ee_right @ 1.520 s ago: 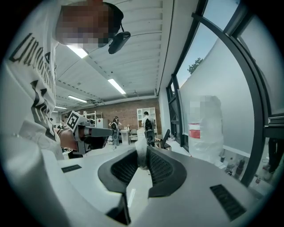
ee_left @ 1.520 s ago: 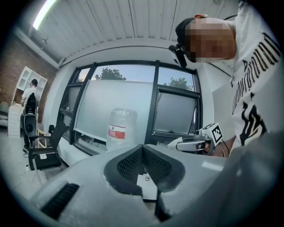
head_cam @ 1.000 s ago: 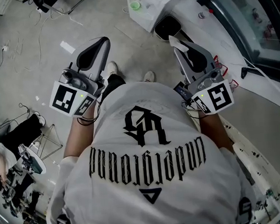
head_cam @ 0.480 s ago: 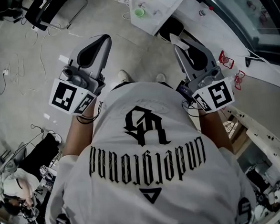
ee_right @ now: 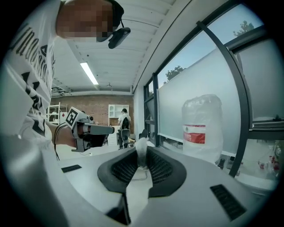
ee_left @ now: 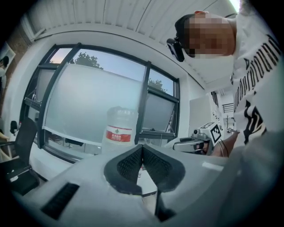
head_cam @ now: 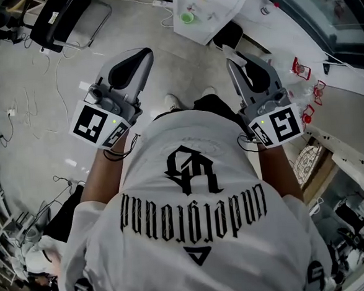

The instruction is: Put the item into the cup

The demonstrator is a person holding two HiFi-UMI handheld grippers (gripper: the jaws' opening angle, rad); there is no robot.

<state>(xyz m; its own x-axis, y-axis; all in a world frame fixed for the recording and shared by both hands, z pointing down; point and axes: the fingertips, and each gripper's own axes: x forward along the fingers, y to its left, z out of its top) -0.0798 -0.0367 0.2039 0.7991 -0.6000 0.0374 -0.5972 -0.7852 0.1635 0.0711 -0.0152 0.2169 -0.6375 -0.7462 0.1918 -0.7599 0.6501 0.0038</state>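
"While both grippers are raised in front of the chest, what is each one doing?"

"The right gripper (ee_right: 142,156) is clamped on a white scrap (ee_right: 141,150), thin and crumpled like tissue, which pokes up past its tips. The left gripper (ee_left: 142,153) has its jaws pressed together with nothing between them."

"Has either grip changed over the last second?"

"No. From the head view the scrap (head_cam: 229,50) sticks out of the right gripper (head_cam: 232,63) just as it did before, and the left gripper (head_cam: 142,55) is as closed as it was. Both hold the same pose relative to the printed white T-shirt (head_cam: 193,209)."

"So what is different?"

"The surroundings have slid. The green cup (head_cam: 188,17) on the white table (head_cam: 219,5) now sits a little lower and further right in the head view than a second ago. It is ahead of the right gripper's tips and slightly to their left, well apart from them."

"Anything else near the jaws?"

"A large water bottle (ee_right: 202,128) with a red label stands beyond the right gripper, to its right. The same bottle (ee_left: 120,128) shows beyond the left gripper, just left of its tips."
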